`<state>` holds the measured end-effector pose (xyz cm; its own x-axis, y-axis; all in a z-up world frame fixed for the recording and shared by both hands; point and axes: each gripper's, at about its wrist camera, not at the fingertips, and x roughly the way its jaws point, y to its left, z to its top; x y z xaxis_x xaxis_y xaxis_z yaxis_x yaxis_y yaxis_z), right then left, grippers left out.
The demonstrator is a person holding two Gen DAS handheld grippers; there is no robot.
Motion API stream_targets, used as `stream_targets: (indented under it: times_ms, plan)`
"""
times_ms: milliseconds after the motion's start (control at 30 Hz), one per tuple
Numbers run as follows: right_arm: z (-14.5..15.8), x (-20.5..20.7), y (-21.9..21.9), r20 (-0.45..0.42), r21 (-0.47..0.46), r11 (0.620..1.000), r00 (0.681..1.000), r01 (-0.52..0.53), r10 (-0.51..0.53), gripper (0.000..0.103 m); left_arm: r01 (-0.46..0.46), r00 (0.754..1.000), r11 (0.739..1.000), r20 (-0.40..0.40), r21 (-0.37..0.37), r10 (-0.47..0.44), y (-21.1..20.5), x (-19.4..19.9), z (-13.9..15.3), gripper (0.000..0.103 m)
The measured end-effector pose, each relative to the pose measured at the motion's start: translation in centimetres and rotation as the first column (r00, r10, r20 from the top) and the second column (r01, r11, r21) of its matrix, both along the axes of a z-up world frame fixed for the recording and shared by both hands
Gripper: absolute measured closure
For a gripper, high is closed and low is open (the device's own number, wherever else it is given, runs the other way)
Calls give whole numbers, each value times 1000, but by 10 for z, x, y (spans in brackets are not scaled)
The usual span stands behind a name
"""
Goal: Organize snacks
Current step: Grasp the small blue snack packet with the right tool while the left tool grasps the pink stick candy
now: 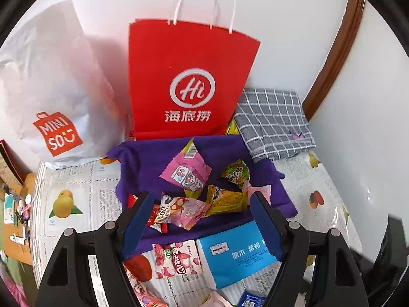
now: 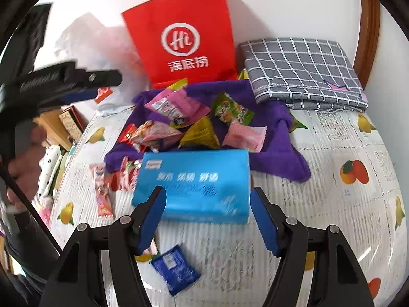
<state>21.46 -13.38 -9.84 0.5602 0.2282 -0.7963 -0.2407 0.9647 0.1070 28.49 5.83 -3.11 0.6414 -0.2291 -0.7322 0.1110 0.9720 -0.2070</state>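
1. The left tongs [image 1: 202,220] point steeply down over the near edge of the purple cloth [image 1: 143,163]. Their jaws stand wide and grip nothing; the snack packets [image 1: 194,204] lie below and between the blue pads without touching them.
2. The right tongs [image 2: 208,217] tilt down at the blue tissue pack [image 2: 194,184]. Their jaws stand apart, one on each side of the pack's near edge. The view is blurred, so I cannot tell whether the pads touch the pack.
3. From the right wrist view, the left tongs [image 2: 76,84] hang far to the upper left, well apart from the right pair.
4. Most snacks sit piled on the purple cloth just beyond the tissue pack. A pink-and-white packet [image 1: 176,258] lies left of the pack, and a dark blue packet [image 2: 175,268] lies on the desk below the right tongs.
5. Beyond the cloth stand a red paper bag [image 1: 189,76] and a white plastic bag [image 1: 56,89] against the wall; a folded grey checked cloth [image 2: 301,69] fills the far right corner.
6. To the right of the right tongs, the desk [image 2: 332,204] with its fruit-print cover lies bare. Its left edge drops away beside the white bag.
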Motion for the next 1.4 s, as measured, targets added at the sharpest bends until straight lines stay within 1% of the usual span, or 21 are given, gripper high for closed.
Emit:
stream_targets:
  times_ms: [100, 167, 333, 533, 700, 733, 800, 833, 900, 1000, 1067, 1133, 1233, 1333, 1400]
  plan:
    - [-5, -19, 6, 6, 38, 999, 1000, -18, 18, 35, -6, 1000, 1000, 6, -20, 6, 7, -12, -1, 27]
    - [-10, -28, 9, 2, 52, 998, 1000, -27, 27, 35, -12, 1000, 999, 7, -36, 12, 11, -23, -10, 27]
    - [-36, -47, 18, -13, 1, 998, 998, -60, 60, 35, -18, 999, 1000, -37, -25, 17, 21, -43, -34, 27]
    - [-66, -65, 25, -52, 6, 992, 991, -127, 127, 35, -56, 995, 998, -81, -29, 54, 41, -68, -55, 27]
    - [-83, -76, 35, -57, -48, 984, 984, -171, 168, 35, -70, 994, 997, -89, -35, 67, 54, -90, -61, 27]
    - [-87, -77, 38, -64, -64, 981, 981, -186, 181, 35, -71, 994, 997, -90, -33, 68, 55, -94, -62, 27]
    - [-92, -79, 42, -54, -126, 970, 978, -206, 201, 35, -81, 992, 996, -97, -27, 78, 60, -103, -64, 27]
    - [-96, -79, 45, -43, -168, 965, 979, -202, 197, 35, -88, 992, 996, -97, -27, 85, 63, -107, -65, 27]
    - [-103, -76, 48, -49, -210, 957, 980, -199, 193, 35, -102, 990, 994, -97, -31, 98, 67, -113, -67, 27]
    - [-106, -69, 45, -35, -171, 967, 982, -187, 184, 35, -124, 988, 991, -101, -44, 119, 76, -121, -71, 27]
    - [-106, -65, 44, -23, -155, 973, 985, -173, 171, 38, -142, 985, 989, -107, -50, 136, 82, -125, -74, 27]
    - [-106, -62, 42, -9, -150, 978, 989, -147, 148, 49, -163, 982, 985, -105, -61, 157, 88, -129, -78, 27]
    - [-104, -59, 35, -5, -133, 983, 992, -124, 124, 57, -181, 978, 981, -115, -70, 173, 93, -133, -88, 28]
    - [-104, -57, 22, 10, -132, 988, 997, -75, 77, 58, -181, 976, 981, -139, -74, 169, 94, -131, -98, 28]
    - [-104, -56, 10, 23, -134, 990, 999, -45, 48, 58, -181, 974, 981, -148, -62, 171, 92, -128, -102, 28]
